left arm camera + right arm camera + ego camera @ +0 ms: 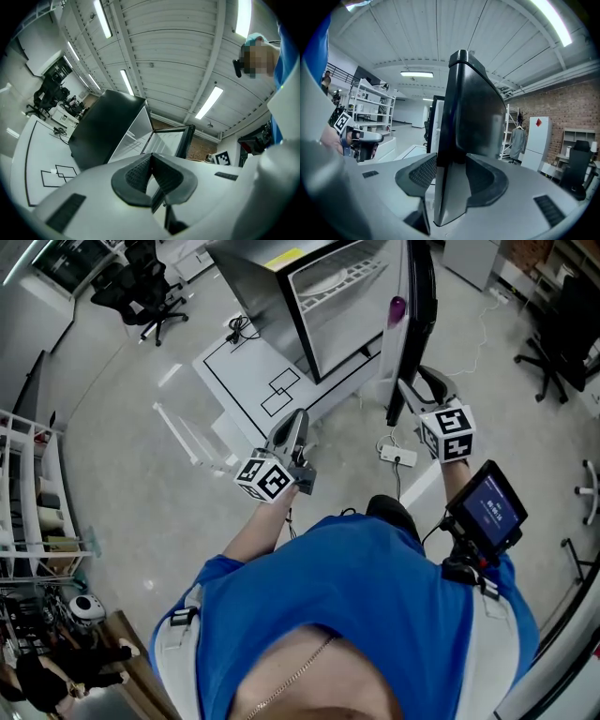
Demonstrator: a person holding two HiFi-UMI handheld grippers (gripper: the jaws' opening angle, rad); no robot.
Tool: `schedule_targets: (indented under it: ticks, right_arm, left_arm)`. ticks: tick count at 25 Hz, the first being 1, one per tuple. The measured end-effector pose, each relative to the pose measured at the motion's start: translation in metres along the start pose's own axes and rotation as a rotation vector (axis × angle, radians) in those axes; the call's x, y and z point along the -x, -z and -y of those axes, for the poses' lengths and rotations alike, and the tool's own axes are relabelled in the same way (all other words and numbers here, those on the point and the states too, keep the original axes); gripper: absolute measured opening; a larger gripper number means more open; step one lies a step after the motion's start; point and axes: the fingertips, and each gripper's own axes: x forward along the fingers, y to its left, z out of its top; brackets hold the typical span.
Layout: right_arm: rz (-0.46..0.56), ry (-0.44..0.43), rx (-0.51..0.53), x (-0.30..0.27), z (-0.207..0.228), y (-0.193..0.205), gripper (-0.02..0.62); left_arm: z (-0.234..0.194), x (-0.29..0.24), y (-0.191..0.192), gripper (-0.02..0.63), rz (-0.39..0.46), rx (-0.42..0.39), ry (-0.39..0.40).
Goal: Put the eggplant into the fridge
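Note:
The fridge (272,296) stands open ahead of me, its white shelves (337,292) showing. A small purple eggplant (397,307) sits on the inner side of the black fridge door (419,296). My right gripper (405,388) holds the door's edge; in the right gripper view the door (468,117) fills the space between both pads of the right gripper (450,173). My left gripper (298,420) hangs in the air left of the door, its jaws shut on nothing. In the left gripper view the left gripper (151,161) points at the open fridge (108,126) and door (183,140).
A white floor mat with black taped outlines (272,390) lies beside the fridge. A power strip (398,456) and cable lie on the floor near my feet. Black office chairs (141,292) (562,334) stand far left and right. A white shelf rack (28,493) is at left.

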Motion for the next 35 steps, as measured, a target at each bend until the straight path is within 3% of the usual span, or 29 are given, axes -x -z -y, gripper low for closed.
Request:
schedule_targets:
  ticks: [5, 12, 20, 35]
  right_arm:
    - [-0.001, -0.076, 0.052, -0.010, -0.021, -0.015, 0.178]
    - [0.049, -0.193, 0.087, -0.069, -0.059, -0.028, 0.178]
    - [0.067, -0.295, 0.122, -0.114, -0.074, -0.044, 0.178]
    - [0.075, -0.398, 0.157, -0.181, -0.091, -0.060, 0.178]
  left_arm:
    - [0.005, 0.015, -0.010, 0.009, 0.023, -0.004, -0.043]
    - [-0.036, 0.029, -0.019, 0.009, 0.061, -0.022, -0.117]
    - [-0.050, 0.035, -0.032, 0.009, 0.101, -0.039, -0.199]
    - [-0.073, 0.059, -0.045, 0.009, 0.167, -0.053, -0.340]
